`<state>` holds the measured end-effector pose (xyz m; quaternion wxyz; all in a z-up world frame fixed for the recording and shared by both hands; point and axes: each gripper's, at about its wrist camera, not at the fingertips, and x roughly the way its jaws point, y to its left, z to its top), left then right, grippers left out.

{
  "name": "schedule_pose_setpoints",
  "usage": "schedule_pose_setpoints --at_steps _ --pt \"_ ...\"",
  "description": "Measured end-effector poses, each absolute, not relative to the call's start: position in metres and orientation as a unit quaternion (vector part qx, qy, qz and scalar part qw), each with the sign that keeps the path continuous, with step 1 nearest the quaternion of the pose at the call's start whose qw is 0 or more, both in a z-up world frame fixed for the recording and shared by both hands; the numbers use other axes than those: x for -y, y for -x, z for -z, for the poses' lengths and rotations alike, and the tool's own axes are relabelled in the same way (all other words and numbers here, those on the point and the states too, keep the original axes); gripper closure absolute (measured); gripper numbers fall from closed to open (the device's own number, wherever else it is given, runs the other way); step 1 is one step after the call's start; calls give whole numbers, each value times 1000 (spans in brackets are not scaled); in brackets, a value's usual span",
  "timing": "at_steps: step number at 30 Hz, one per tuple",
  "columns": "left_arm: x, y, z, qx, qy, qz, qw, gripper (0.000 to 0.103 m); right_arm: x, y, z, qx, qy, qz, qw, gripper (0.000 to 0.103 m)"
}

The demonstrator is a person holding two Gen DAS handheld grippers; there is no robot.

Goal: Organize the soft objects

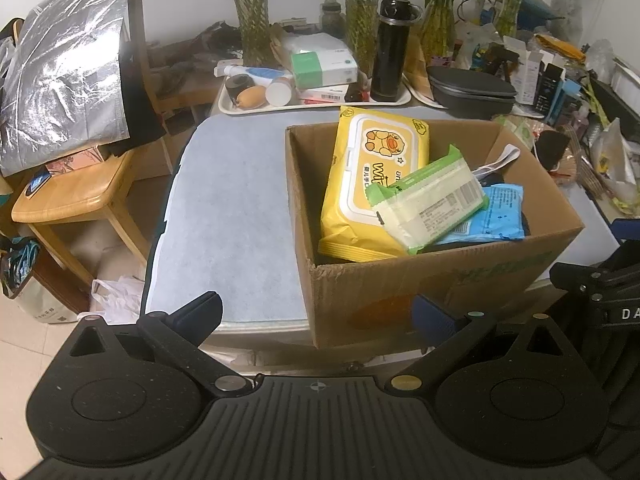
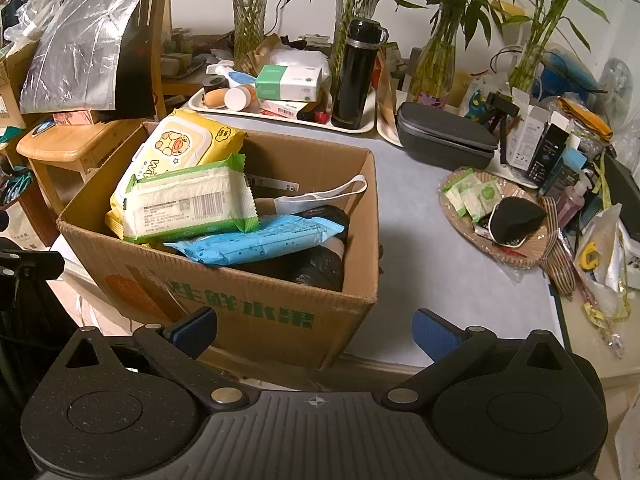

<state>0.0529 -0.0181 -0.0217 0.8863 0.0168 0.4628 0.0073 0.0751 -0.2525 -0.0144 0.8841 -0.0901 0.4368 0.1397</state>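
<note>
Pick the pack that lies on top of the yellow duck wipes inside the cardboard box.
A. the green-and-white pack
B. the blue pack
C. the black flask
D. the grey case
A: the green-and-white pack rests across the yellow duck wipes in the cardboard box, with the blue pack lower beside it; flask and case stand outside the box.

White wall (image 1: 184,4); tiled floor (image 1: 24,352); wooden chair (image 1: 76,196) beside table (image 1: 232,220).
</note>
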Motion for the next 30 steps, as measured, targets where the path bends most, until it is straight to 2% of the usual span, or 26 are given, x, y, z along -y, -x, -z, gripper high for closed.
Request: schedule_pose_setpoints --at_steps 30 --pt "20 -52 18 -461 -15 -6 887 0 252 -77 13 -436 85 -143 884 0"
